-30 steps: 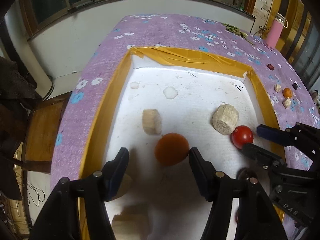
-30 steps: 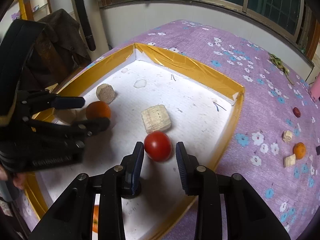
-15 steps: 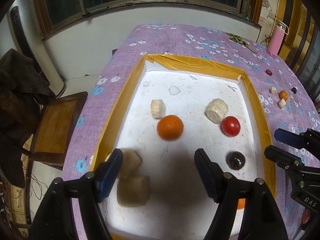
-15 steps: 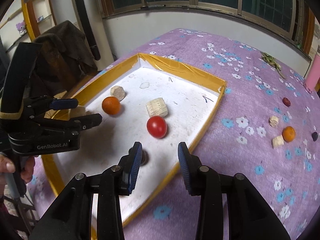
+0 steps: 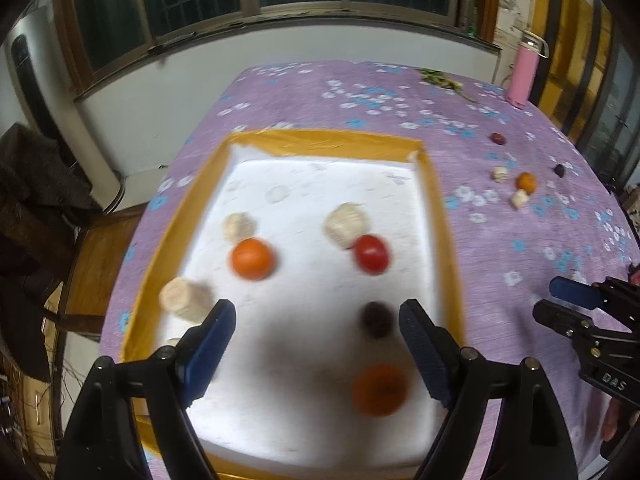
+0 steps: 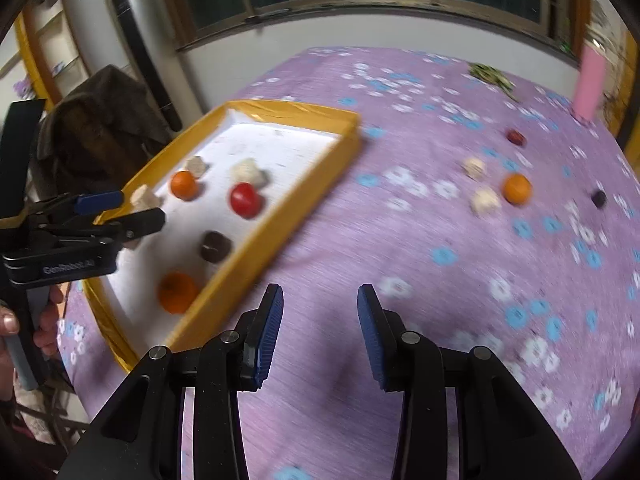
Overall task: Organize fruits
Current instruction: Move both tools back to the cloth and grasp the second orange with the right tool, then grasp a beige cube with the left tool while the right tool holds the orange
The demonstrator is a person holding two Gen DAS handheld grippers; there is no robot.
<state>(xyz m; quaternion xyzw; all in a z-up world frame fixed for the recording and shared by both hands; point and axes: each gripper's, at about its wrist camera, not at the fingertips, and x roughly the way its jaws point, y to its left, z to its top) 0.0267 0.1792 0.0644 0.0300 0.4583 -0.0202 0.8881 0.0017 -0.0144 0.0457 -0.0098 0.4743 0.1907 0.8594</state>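
Bench (image 6: 400, 280): purple flowered cloth, carrying everything; a pink bottle (image 5: 524, 76) stands at its far corner.

Tray (image 5: 436, 200): yellow-rimmed, white floor, on the bench's left part. Seven pieces lie in it now: three pale chunks, an orange fruit (image 5: 253, 259) just in front of one chunk, a red fruit (image 5: 371, 253) touching another, a dark fruit (image 5: 377, 319), and a second orange (image 5: 380, 389) nearest the camera.

Change over the last second: the orange fruit and the red fruit, each sitting between a tool's pads a second ago, now lie free on the tray floor. Both tools have pulled back and away.

Left tool (image 5: 316, 344): above the near end of the tray, jaws opening wide, nothing between the pads but tray floor below.

Right tool (image 6: 320, 332): now over bare cloth beyond the tray's rim, jaws a modest gap apart, empty.

Loose cluster (image 6: 500, 188): well apart from the tray on the right of the bench. It holds a small orange (image 6: 517, 188), two pale chunks beside it, a small red piece (image 6: 515, 137) farther back, and a dark one (image 6: 599, 199) off to the side.

Judgement: one delivery pair is done. The right tool points toward the cluster, so the next pick likely comes from there. Several pieces remain outside.
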